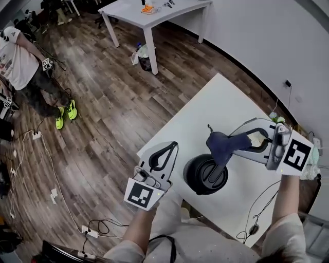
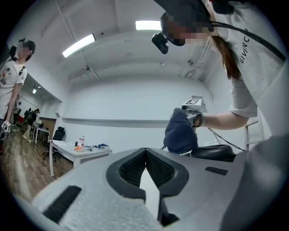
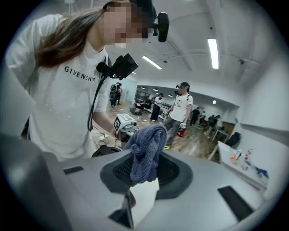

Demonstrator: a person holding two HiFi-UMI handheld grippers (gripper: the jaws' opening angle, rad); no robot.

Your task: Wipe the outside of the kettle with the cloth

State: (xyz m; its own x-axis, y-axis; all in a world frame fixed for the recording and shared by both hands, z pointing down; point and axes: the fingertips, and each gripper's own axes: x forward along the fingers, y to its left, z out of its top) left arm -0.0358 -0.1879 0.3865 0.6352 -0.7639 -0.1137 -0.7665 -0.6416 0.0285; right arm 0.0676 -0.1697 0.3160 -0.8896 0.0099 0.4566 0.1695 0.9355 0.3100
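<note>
Kettle (image 1: 204, 175), black and round, stands on the white table (image 1: 216, 110) near its front edge, between your two grippers in the head view. Your right gripper (image 1: 237, 143) is clenched on the dark blue cloth (image 1: 222, 146), which hangs bunched from the jaw tips over the kettle's top. Whether cloth and kettle touch cannot be told from above. Your left gripper (image 1: 172, 147) hovers just beside the kettle's left side with its jaws pressed together and nothing between them. A thin cable (image 1: 257, 210) trails across the table by your right arm. On the wooden floor to the far left stands a person (image 1: 20, 59) in bright green shoes, and a second white table (image 1: 154, 13) stands well apart at the top.

In the left gripper view, your jaws meet at their tips and hold nothing. Beyond them the cloth (image 2: 180, 133) hangs as a dark bundle, with the kettle (image 2: 213, 152) low at its right.

In the right gripper view, your jaws pinch the knitted cloth (image 3: 145, 151), which rises and folds over above the pads. Behind it to the left you see the left gripper's marker cube (image 3: 123, 123) and the kettle's dark rim (image 3: 104, 151).
</note>
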